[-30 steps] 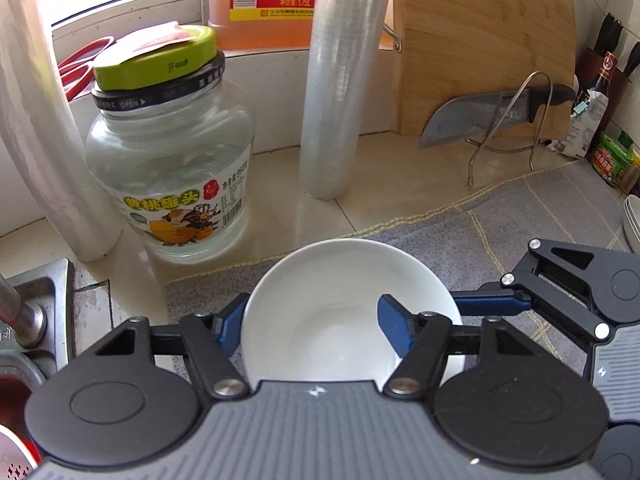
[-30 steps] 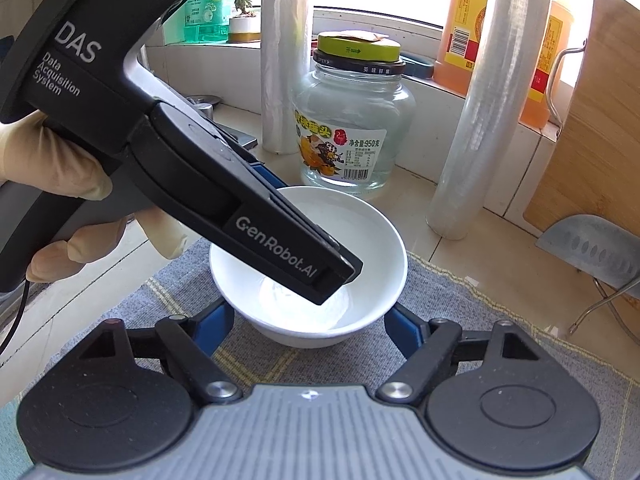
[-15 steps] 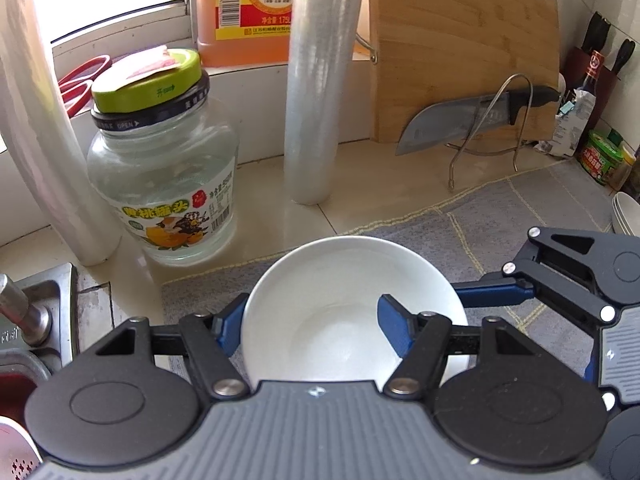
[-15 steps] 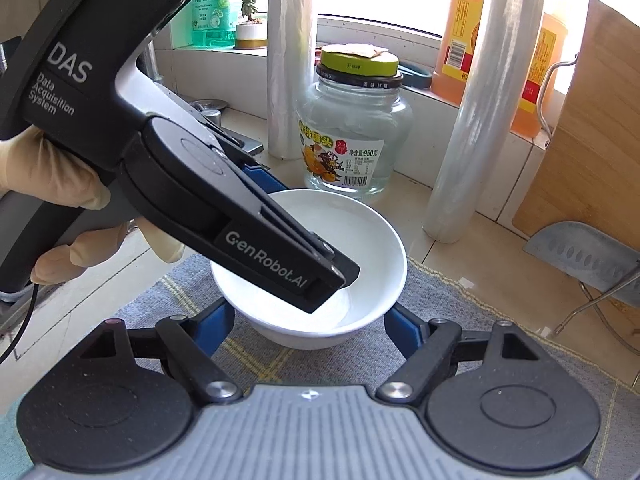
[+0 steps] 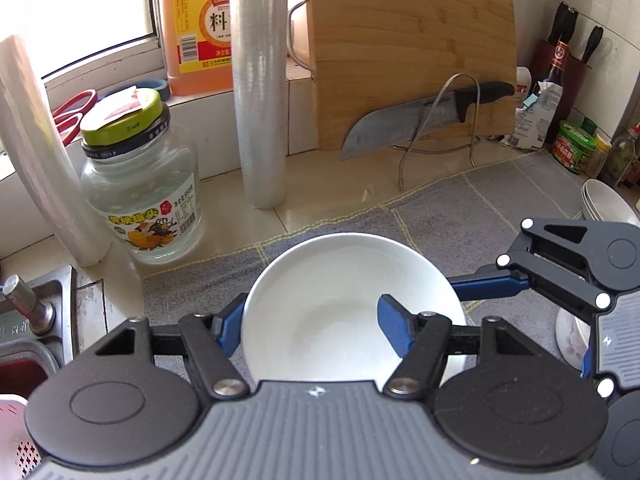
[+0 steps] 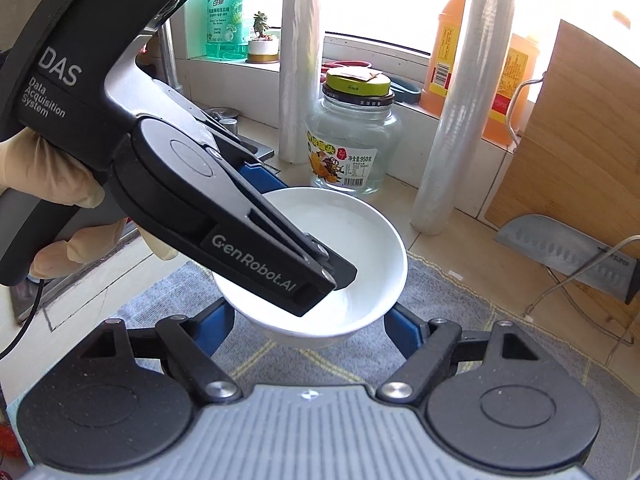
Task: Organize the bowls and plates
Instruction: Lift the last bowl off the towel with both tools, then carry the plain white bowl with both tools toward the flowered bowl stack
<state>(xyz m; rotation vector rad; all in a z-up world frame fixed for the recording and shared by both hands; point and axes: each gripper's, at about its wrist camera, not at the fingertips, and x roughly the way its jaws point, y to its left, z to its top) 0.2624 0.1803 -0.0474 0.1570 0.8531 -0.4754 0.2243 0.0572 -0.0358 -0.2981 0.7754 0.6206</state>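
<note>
White bowl (image 5: 340, 300) sits clamped by my left tongs (image 5: 316, 328), one pad outside its 9 o'clock rim, one inside. My right tongs (image 6: 308, 326) stand open around its underside, not visibly pressing. I count two film rolls (image 5: 260, 92), one jar (image 5: 140, 184), one knife (image 5: 404, 128). Stacked dishes (image 5: 600, 200) at 3 o'clock are cut off, uncountable

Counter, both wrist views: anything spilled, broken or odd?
No spills or damage visible. One oddity: the knife lies slanted across a wire stand against the cutting board, blade exposed. The white bowl in the left gripper looks intact.
</note>
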